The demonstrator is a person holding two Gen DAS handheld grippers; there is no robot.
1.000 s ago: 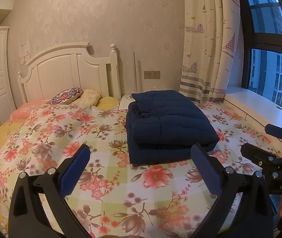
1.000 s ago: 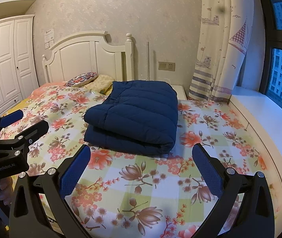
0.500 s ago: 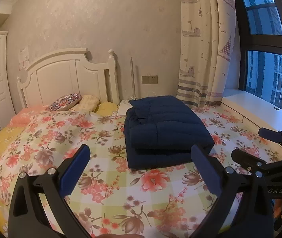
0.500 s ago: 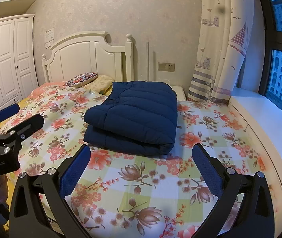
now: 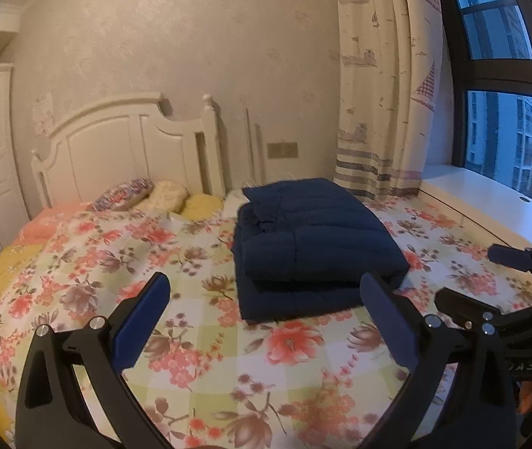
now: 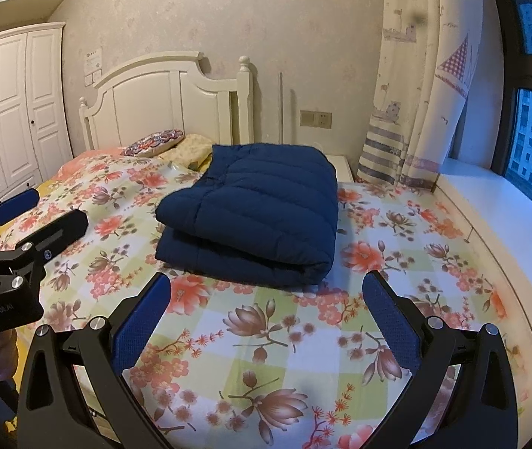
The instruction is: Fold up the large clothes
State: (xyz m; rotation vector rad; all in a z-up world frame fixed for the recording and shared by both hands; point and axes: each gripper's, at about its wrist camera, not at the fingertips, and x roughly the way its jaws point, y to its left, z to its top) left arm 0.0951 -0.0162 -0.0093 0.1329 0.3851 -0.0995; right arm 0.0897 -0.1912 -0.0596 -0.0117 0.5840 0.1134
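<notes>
A navy quilted jacket (image 5: 312, 241) lies folded in a thick rectangle on the floral bedspread (image 5: 176, 299), toward the headboard; the right wrist view shows the jacket (image 6: 262, 213) too. My left gripper (image 5: 266, 316) hangs open above the bed, short of the jacket, with nothing between its blue pads. My right gripper (image 6: 266, 316) is open as well, held back from the jacket's near fold. Each gripper shows in the other's view: the right gripper (image 5: 490, 277) at the right edge, the left gripper (image 6: 37, 213) at the left edge.
A white headboard (image 6: 168, 97) and small pillows (image 6: 157, 142) stand at the bed's far end. A white wardrobe (image 6: 11, 112) is at the left. A curtain (image 6: 415, 86) and a white window ledge (image 6: 490, 202) run along the right side.
Both grippers have drawn back and risen a little from the bed, so the folded jacket looks smaller and lower in the left wrist view. The jacket has not moved.
</notes>
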